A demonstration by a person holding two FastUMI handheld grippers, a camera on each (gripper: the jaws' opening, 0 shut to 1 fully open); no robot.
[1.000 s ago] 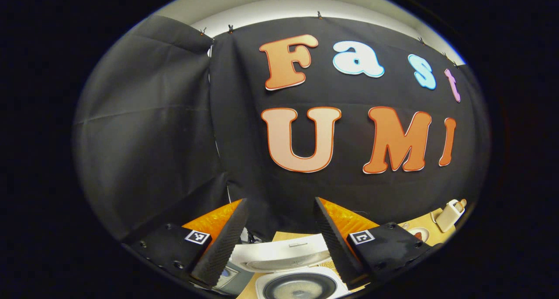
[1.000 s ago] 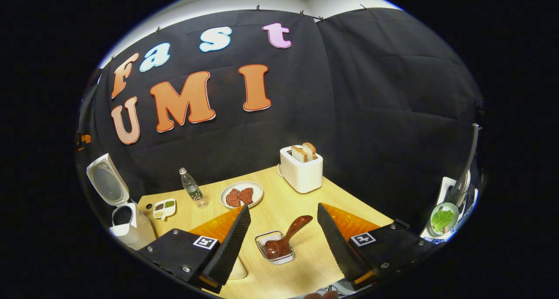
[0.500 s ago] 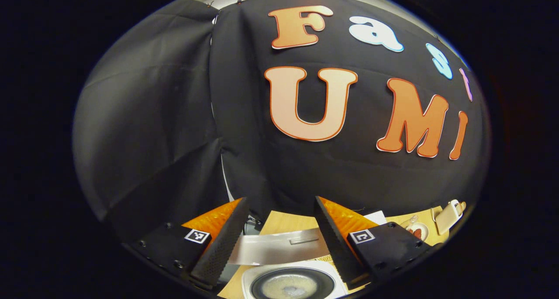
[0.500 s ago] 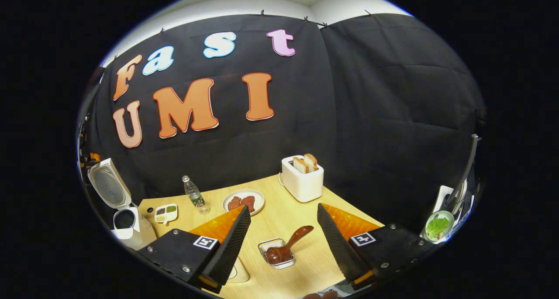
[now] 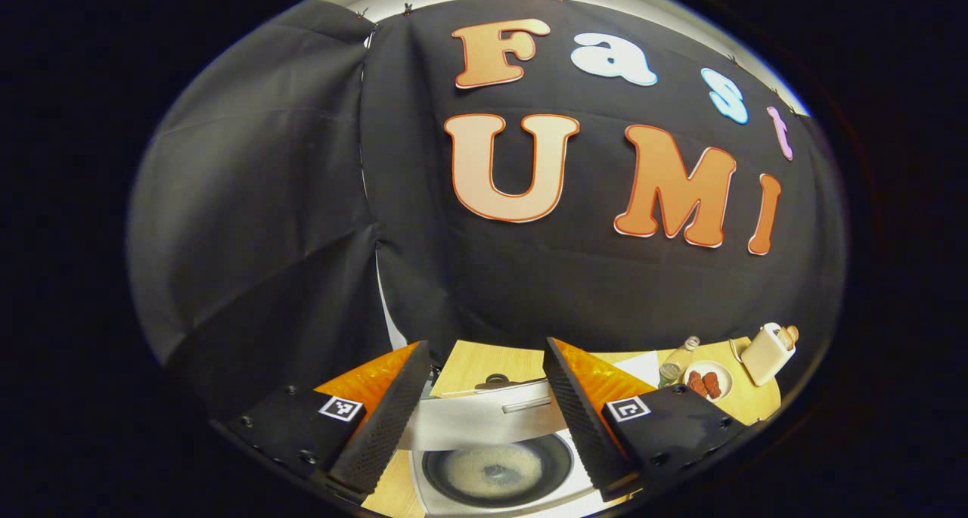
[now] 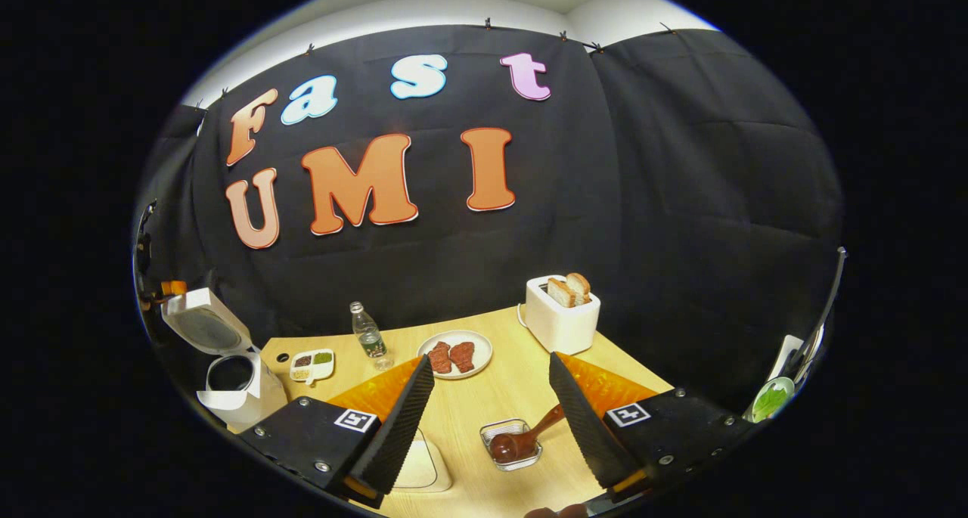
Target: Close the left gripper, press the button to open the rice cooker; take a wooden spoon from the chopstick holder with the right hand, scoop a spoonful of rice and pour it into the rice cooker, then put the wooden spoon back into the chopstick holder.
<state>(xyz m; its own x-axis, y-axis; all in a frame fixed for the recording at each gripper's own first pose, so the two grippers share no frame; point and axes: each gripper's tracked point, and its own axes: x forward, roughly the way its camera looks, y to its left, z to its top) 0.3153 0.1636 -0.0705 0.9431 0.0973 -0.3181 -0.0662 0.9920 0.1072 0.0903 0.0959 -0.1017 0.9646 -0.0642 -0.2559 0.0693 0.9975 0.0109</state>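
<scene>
Wooden spoon (image 6: pixel 528 436) lies bowl-down in holder (image 6: pixel 513 446), handle slanting up-right (both claws agape, empty).

Each gripper has two long wedge-shaped fingers with a ribbed inner face and a smooth glossy outer side. In the left gripper view, the left gripper (image 5: pixel 485 388) fingers sit on black angular blocks with small round screws and one square black-and-white marker each. The right gripper (image 6: pixel 490 403) is built the same.
</scene>
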